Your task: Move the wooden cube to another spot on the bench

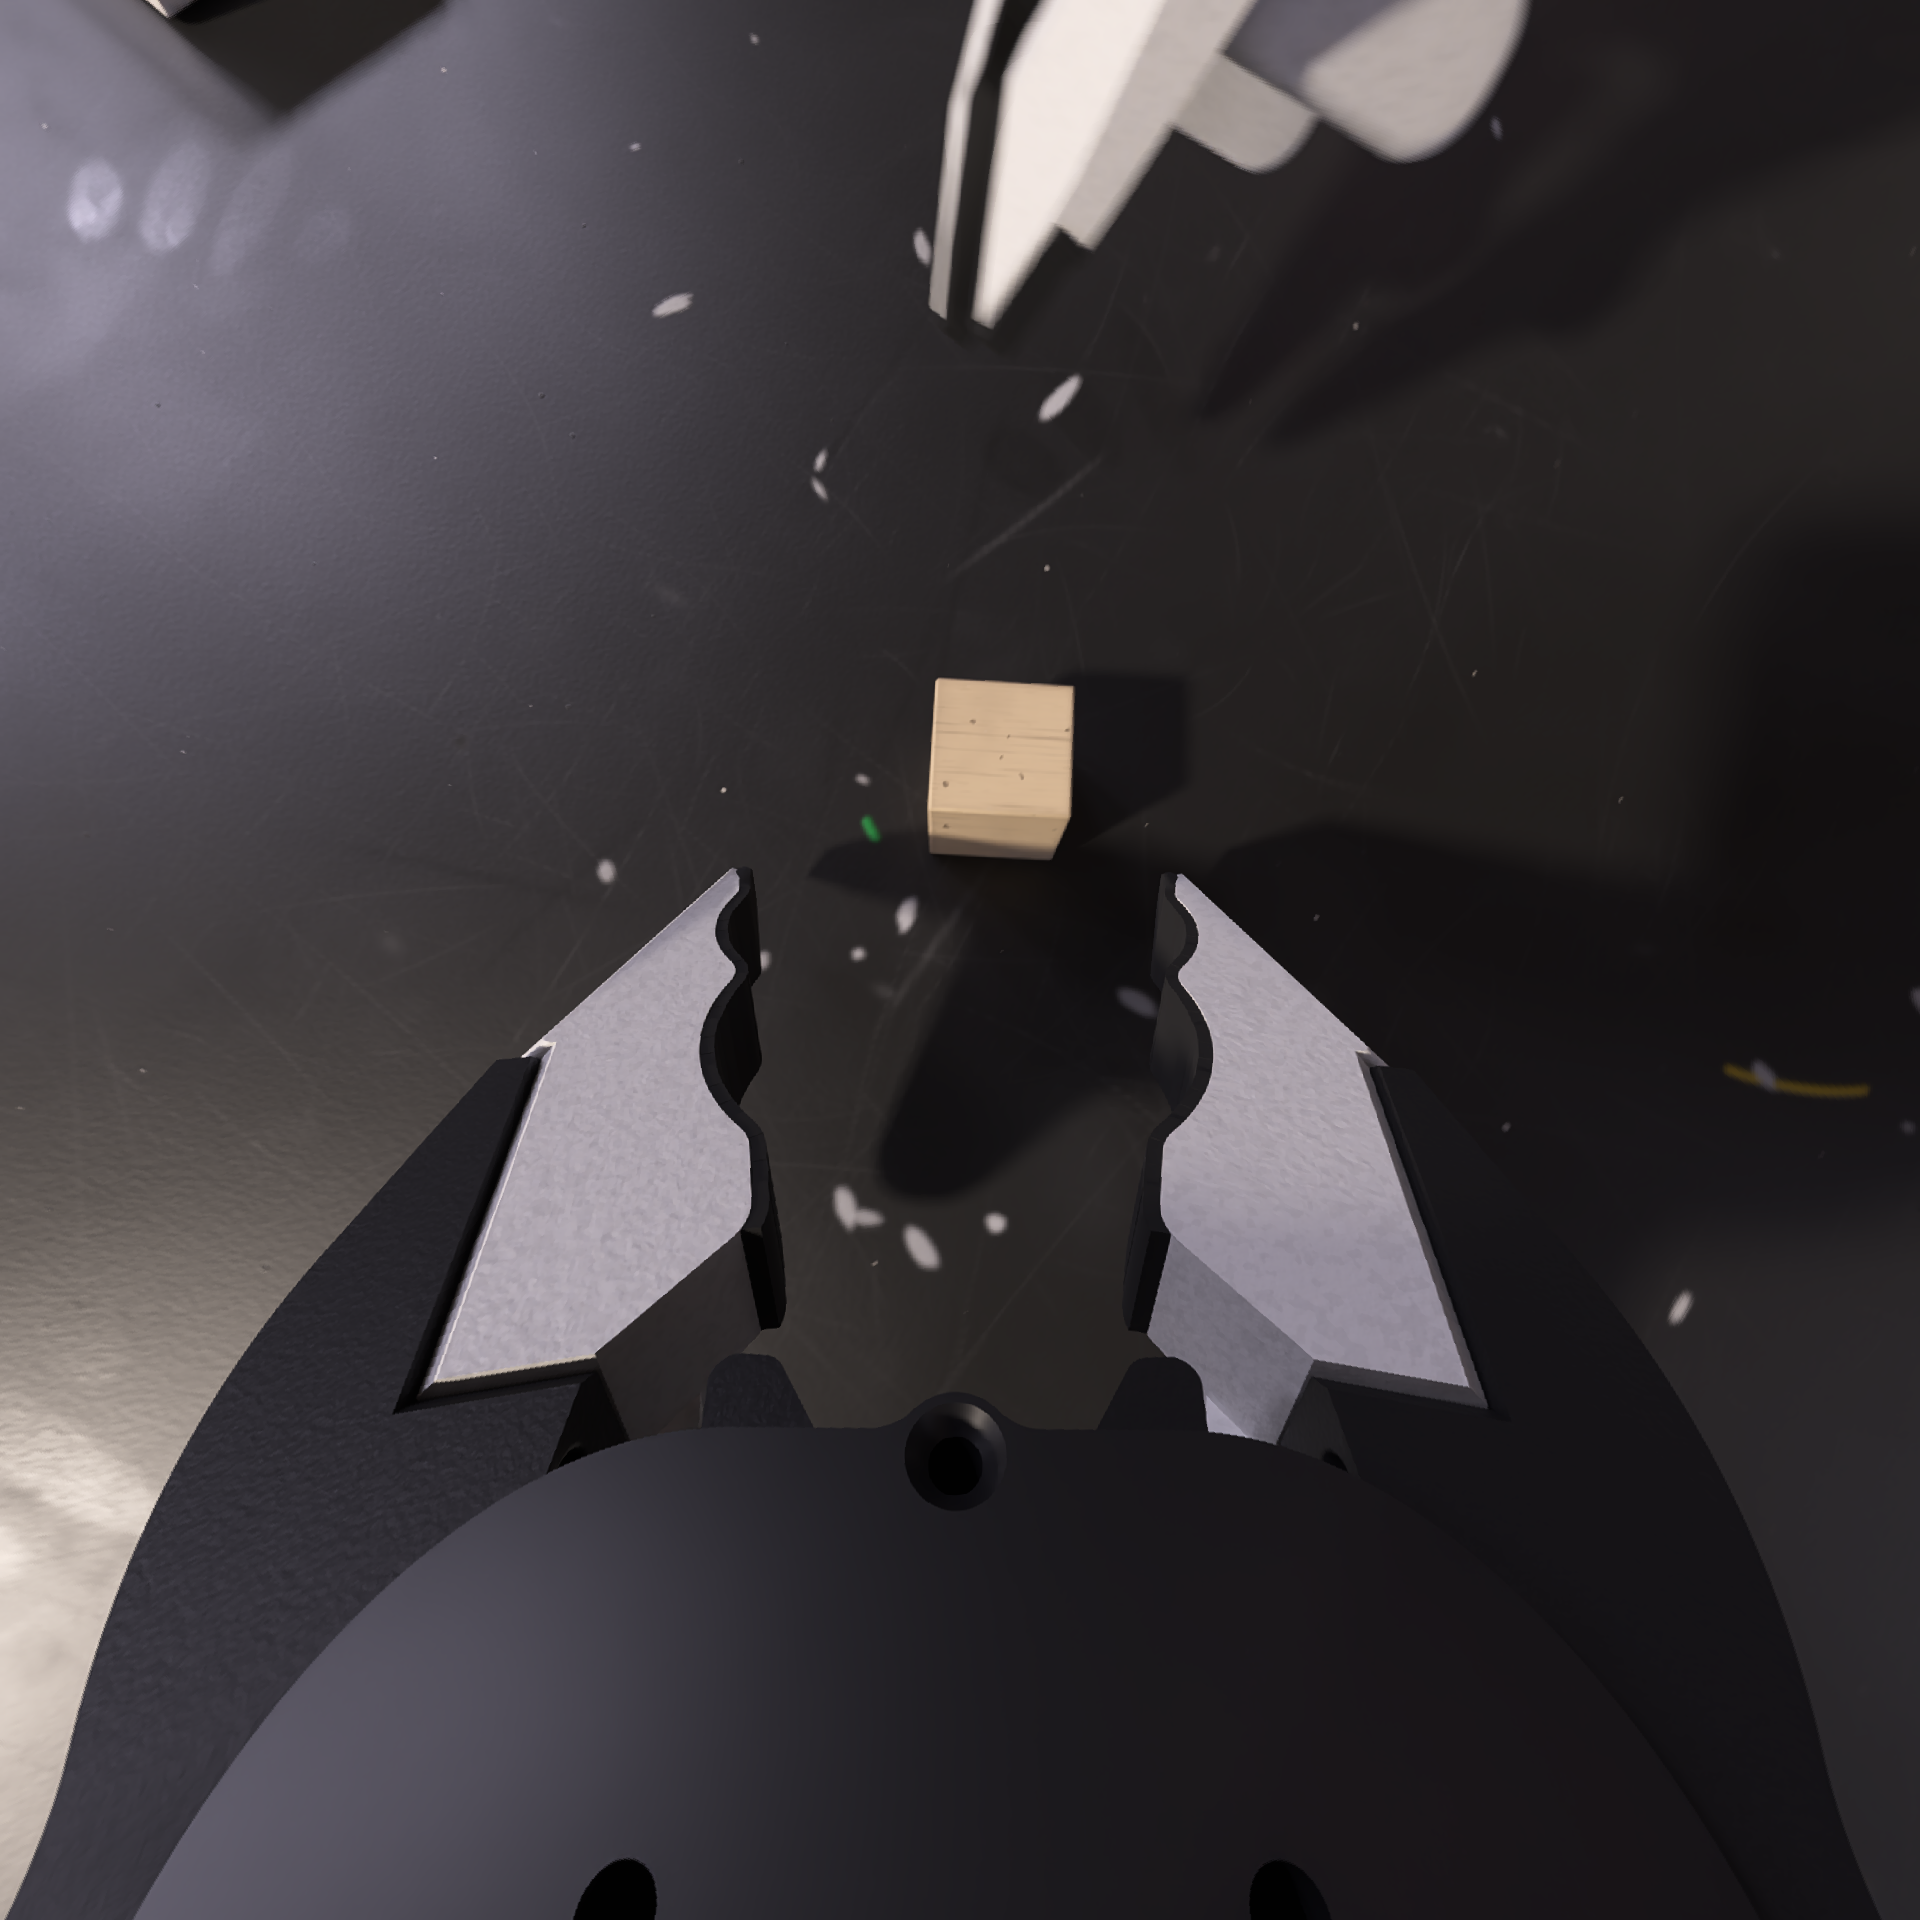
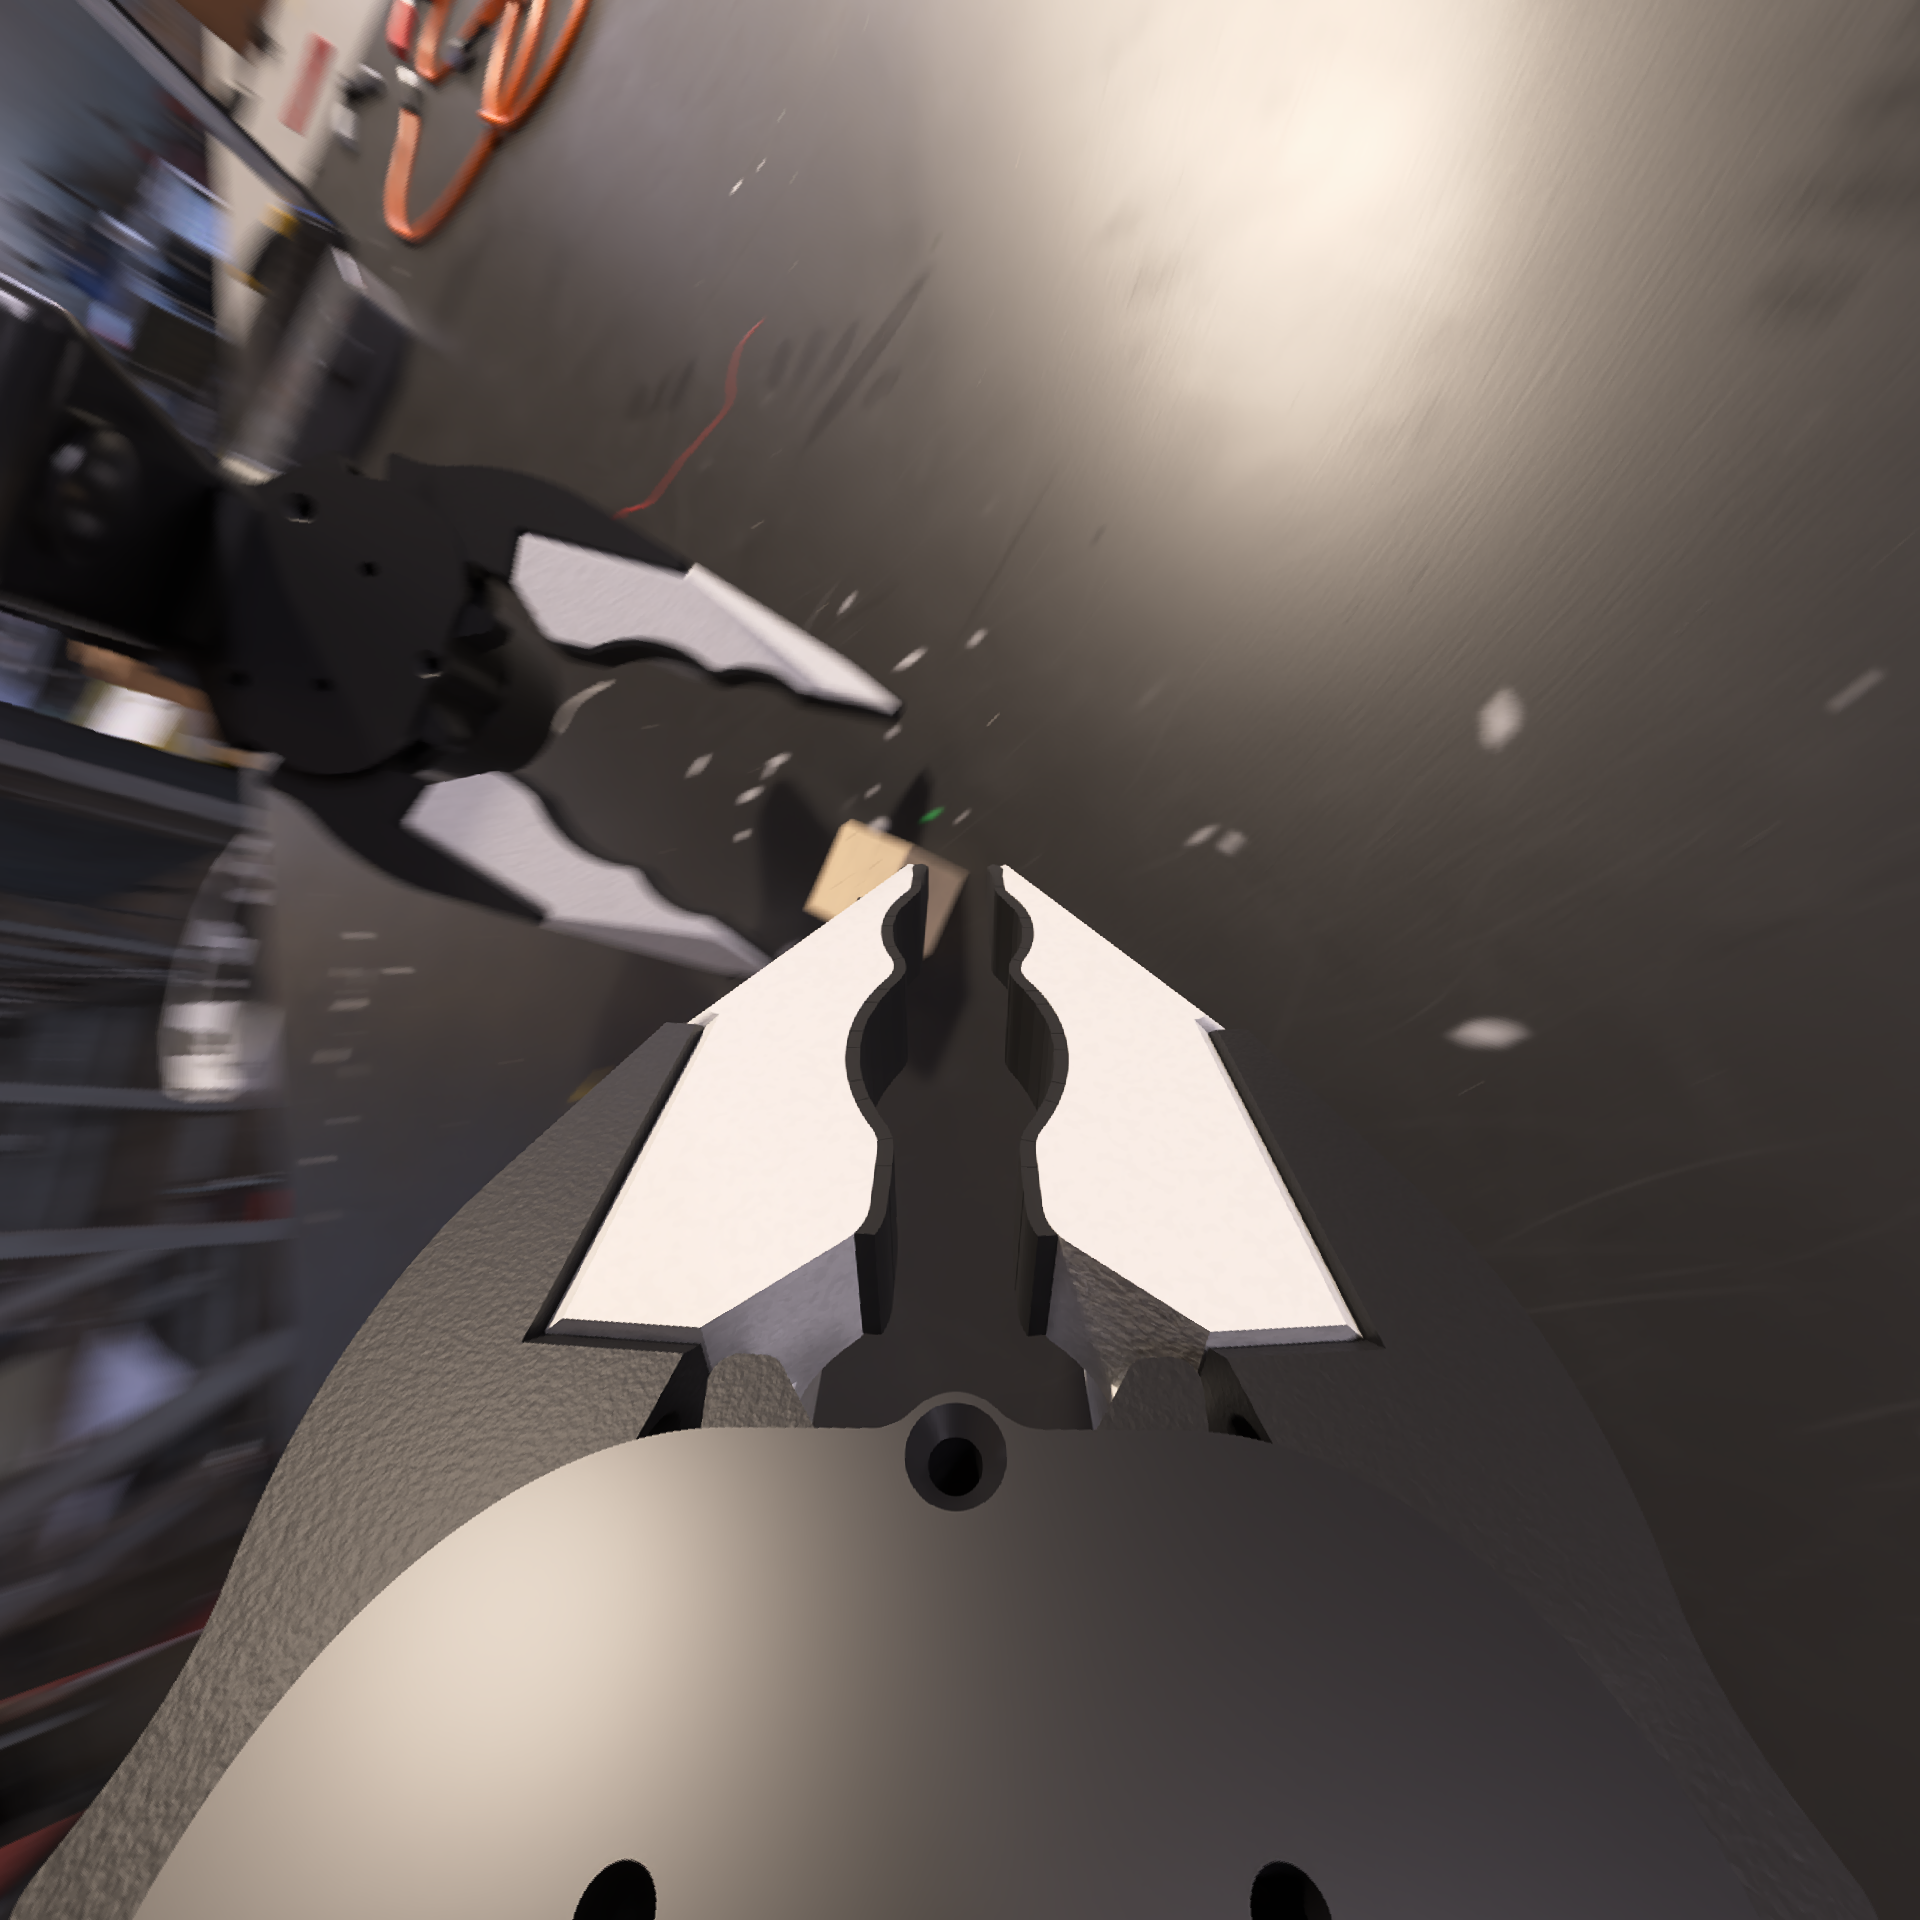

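A small pale wooden cube (image 1: 1000, 767) sits flat on the dark, scratched, paint-flecked desk (image 1: 416, 623), free of both grippers. The left gripper (image 1: 956, 883) hovers with its jaws spread wider than the cube and holding nothing; the cube lies straight ahead, just beyond the fingertips and a shade right of centre, its faces roughly square to the gap. The right gripper (image 2: 958, 871) hangs nearby, jaws open only a narrow slit and empty, so the left looks better placed to grasp.
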You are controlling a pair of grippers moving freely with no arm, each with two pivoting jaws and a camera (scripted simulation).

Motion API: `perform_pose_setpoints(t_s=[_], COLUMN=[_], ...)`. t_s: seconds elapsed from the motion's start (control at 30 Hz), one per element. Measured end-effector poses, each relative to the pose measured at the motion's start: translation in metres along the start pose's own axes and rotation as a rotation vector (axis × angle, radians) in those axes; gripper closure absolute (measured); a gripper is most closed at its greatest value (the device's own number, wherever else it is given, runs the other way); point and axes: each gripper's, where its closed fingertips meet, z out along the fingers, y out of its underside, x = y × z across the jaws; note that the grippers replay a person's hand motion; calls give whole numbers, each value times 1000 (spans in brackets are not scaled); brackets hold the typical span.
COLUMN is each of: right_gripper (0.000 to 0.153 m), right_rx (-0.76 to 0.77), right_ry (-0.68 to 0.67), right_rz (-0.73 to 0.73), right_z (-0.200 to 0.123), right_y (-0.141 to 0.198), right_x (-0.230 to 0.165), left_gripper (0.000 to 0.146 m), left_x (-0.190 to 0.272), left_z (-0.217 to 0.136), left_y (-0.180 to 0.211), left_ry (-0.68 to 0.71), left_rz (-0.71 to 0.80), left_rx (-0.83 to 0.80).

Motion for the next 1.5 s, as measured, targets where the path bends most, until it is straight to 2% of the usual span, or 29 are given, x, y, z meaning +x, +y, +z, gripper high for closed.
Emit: perform_pose_setpoints(t_s=[0.07,0.1,0.17,0.37,0.77,1.0,1.13,1.5], right_gripper=[147,149,153,153,153,153,153,153], right_rx=[49,51,-10,-166,-208,-206,-191,-149], right_ry=[106,114,130,225,294,299,302,306], right_rz=[-188,-253,-308,-359,-354,-355,-358,-378], right_z=[3,10,29,49,27,26,26,23], right_y=[-17,-21,-17,1,11,13,11,6], right_x=[8,10,15,29,45,46,45,39], left_gripper=[69,69,68,67,66,90,118,118], left_x=[4,6,8,8,7,5,8,4], left_z=[3,4,7,11,21,22,23,14], left_y=[-2,-2,-2,-2,-10,-11,-12,-12], left_ry=[4,11,19,2,0,-9,0,-8], left_rz=[-31,-38,-38,-58,-3,31,57,71], left_rx=[11,8,-4,-8,-29,-26,-23,-30])
